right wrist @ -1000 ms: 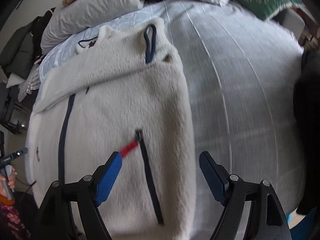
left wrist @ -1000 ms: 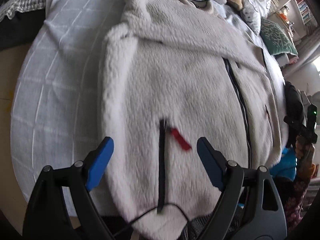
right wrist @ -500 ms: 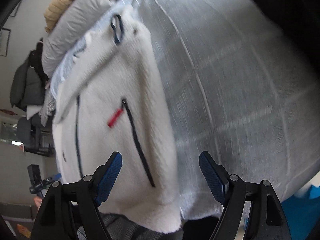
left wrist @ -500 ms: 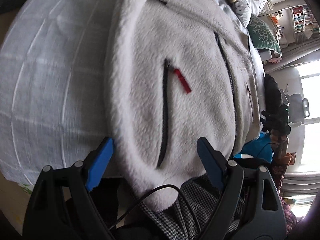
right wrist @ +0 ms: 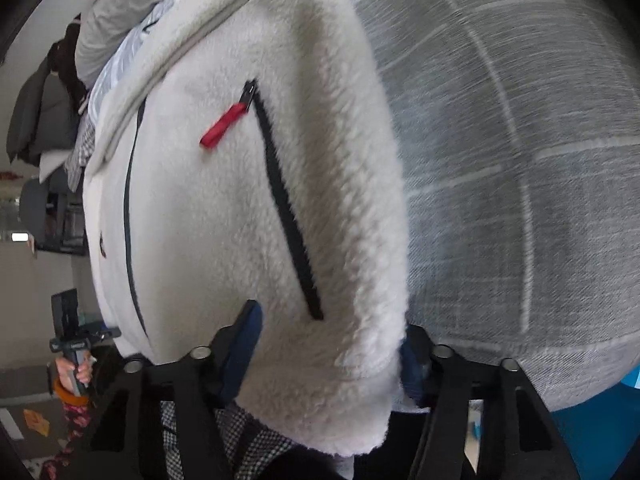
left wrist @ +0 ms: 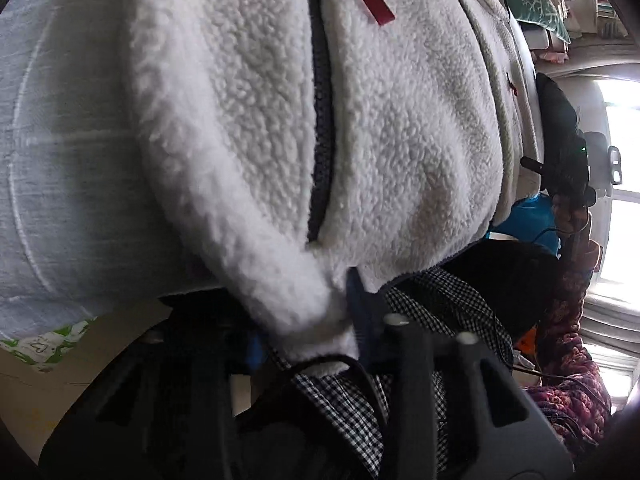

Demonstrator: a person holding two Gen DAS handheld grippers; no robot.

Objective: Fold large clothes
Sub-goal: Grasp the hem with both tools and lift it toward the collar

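Both grippers are working the near hem of the fleece [left wrist: 400, 128], which is lying flat on the bed [right wrist: 520, 160] with its bottom edge hanging over the side. The left gripper [left wrist: 308, 336] is pinching its hem corner, blue pads closed in on a bunched wad of pile. The right gripper [right wrist: 328, 356] is straddling the other corner, jaws wider, pads pressing both sides of the thick fabric; full clamping I cannot confirm. Taking both corners at once probably is setting up a lift of the hem toward the collar. Further up, the pocket zips and red pull [right wrist: 222, 128] are lying flat, and pillows [left wrist: 532, 4] are crowding the far end.
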